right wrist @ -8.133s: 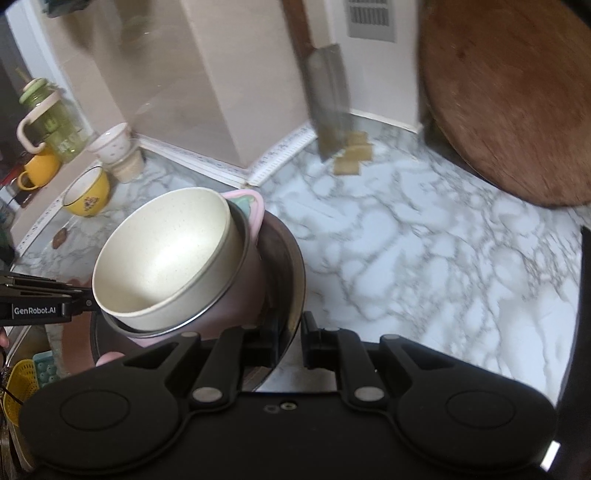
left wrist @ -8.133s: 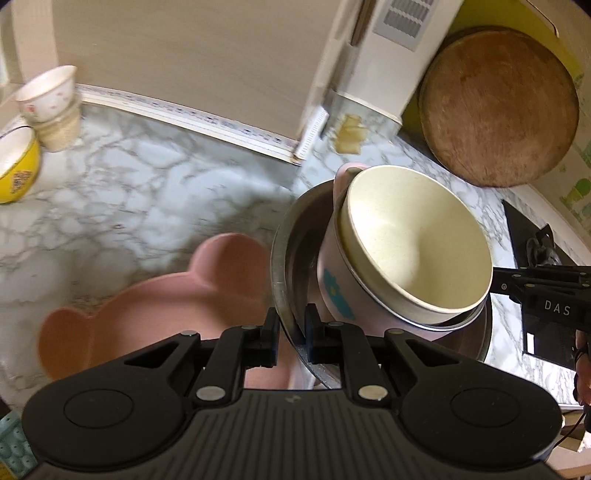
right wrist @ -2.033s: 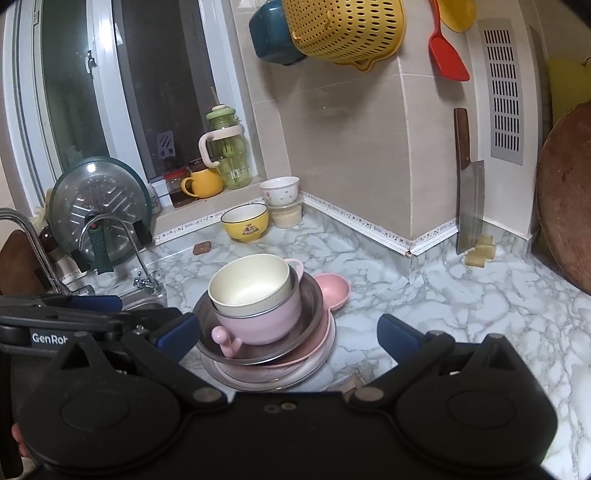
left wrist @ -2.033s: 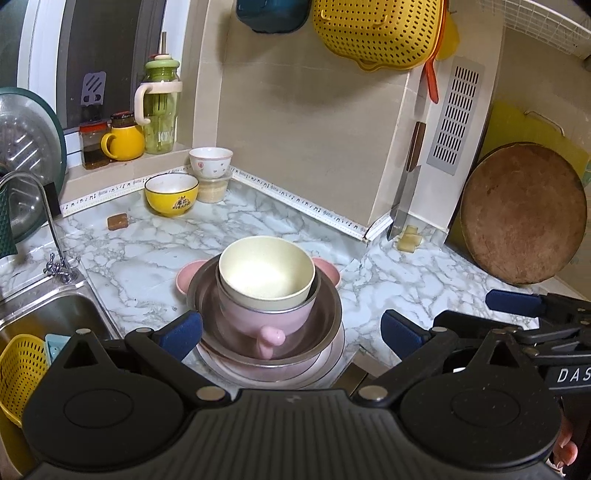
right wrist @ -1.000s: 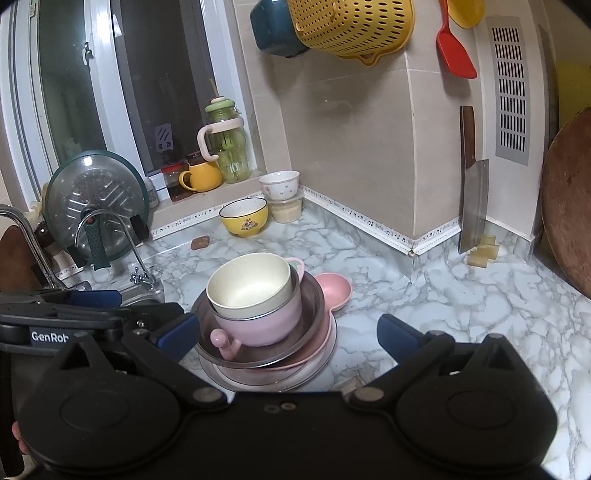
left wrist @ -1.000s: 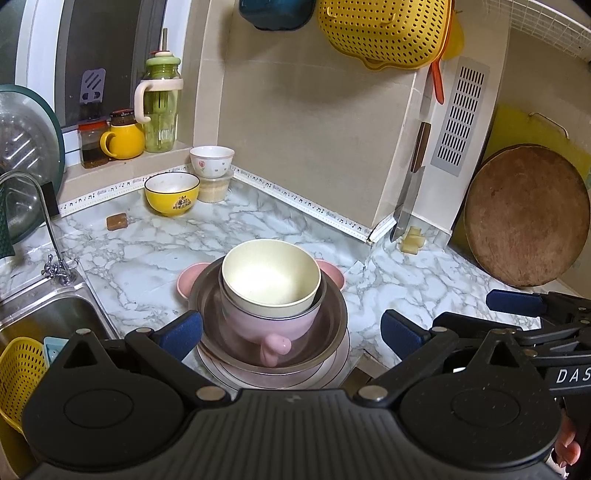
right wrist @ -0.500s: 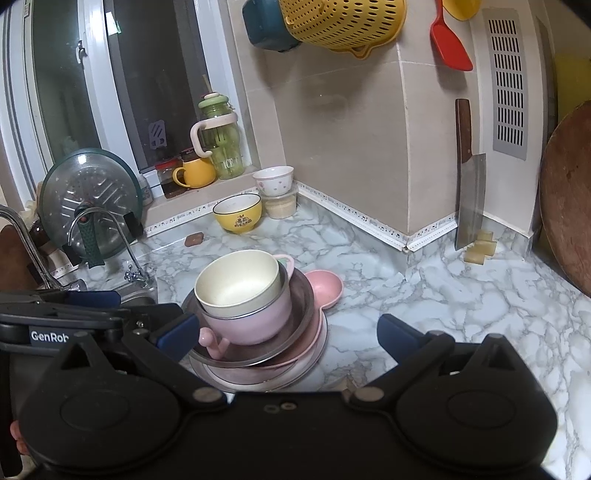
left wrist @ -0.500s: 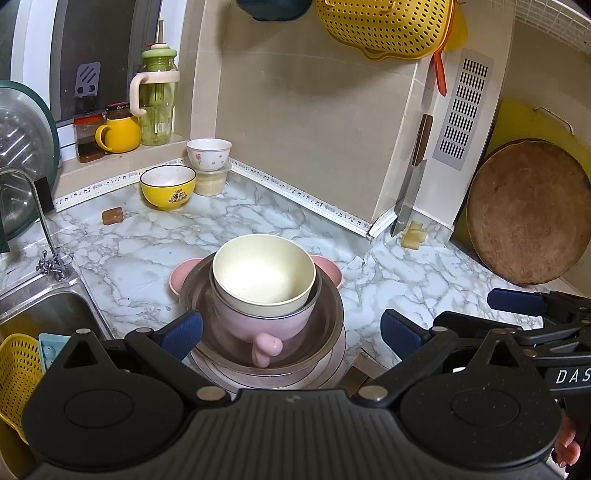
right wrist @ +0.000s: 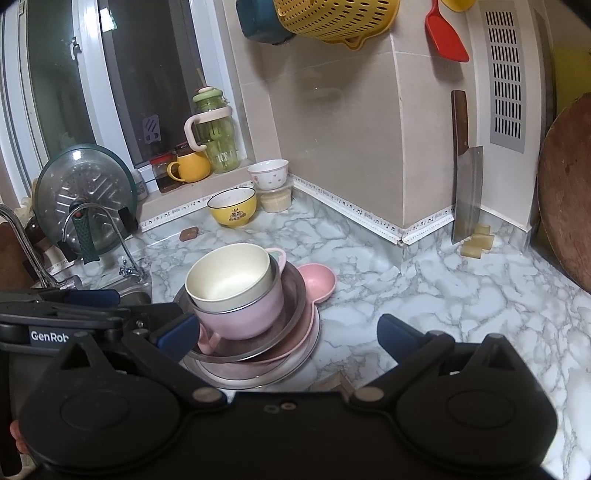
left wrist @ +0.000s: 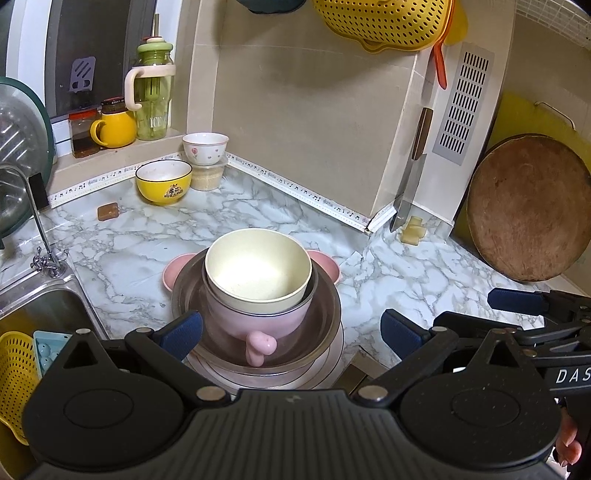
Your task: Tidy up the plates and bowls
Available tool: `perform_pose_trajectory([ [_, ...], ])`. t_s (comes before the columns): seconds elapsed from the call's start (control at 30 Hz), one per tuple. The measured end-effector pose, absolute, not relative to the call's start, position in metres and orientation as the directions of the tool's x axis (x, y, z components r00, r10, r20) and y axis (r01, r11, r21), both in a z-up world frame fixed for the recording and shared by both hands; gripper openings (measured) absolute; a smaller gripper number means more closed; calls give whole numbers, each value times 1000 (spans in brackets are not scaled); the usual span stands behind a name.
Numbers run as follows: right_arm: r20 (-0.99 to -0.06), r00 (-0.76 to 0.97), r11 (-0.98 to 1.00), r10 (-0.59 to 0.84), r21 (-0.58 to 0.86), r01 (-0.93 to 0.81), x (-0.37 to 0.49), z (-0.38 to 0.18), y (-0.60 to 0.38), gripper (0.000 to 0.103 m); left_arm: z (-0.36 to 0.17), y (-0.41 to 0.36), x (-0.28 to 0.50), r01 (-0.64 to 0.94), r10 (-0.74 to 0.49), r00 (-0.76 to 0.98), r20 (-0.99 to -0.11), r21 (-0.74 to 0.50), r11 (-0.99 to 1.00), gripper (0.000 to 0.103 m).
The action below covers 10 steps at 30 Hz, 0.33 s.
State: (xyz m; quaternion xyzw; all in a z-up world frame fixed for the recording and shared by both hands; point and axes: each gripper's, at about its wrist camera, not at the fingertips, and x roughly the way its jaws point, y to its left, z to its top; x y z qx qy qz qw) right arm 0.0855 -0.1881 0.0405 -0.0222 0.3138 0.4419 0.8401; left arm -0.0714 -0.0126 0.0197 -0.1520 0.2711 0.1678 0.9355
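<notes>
On the marble counter stands a stack: a cream bowl (left wrist: 258, 273) (right wrist: 229, 277) nested in a pink handled bowl (left wrist: 258, 321) (right wrist: 243, 317), inside a steel bowl (left wrist: 327, 314) (right wrist: 291, 306). Under them lie a pink bear-eared plate (left wrist: 325, 262) (right wrist: 317, 282) and a steel plate (left wrist: 328, 369) (right wrist: 295, 365). My left gripper (left wrist: 291, 328) is open, held back from the stack's near side, with nothing between its fingers. My right gripper (right wrist: 288, 332) is open too, just right of the stack. Neither touches the dishes.
A yellow bowl (left wrist: 164, 182) and a white flowered bowl (left wrist: 205, 147) stand at the back wall. The sink (left wrist: 37, 306) with its tap lies left. A cleaver (left wrist: 410, 192) and a round wooden board (left wrist: 528, 206) lean at the right. A yellow colander (left wrist: 384, 22) hangs overhead.
Eight seconds ago both grippers were shut on the steel bowl's rim; now both are open and drawn back. Over the last second the view only drifted slightly closer to the stack.
</notes>
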Motion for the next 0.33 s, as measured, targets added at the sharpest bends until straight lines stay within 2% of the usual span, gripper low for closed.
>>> perform_pose_trajectory([
  [0.33, -558, 411, 614, 721, 238, -753, 91, 38, -181, 103, 16, -3, -61, -392, 219, 790, -572, -198, 898, 103],
])
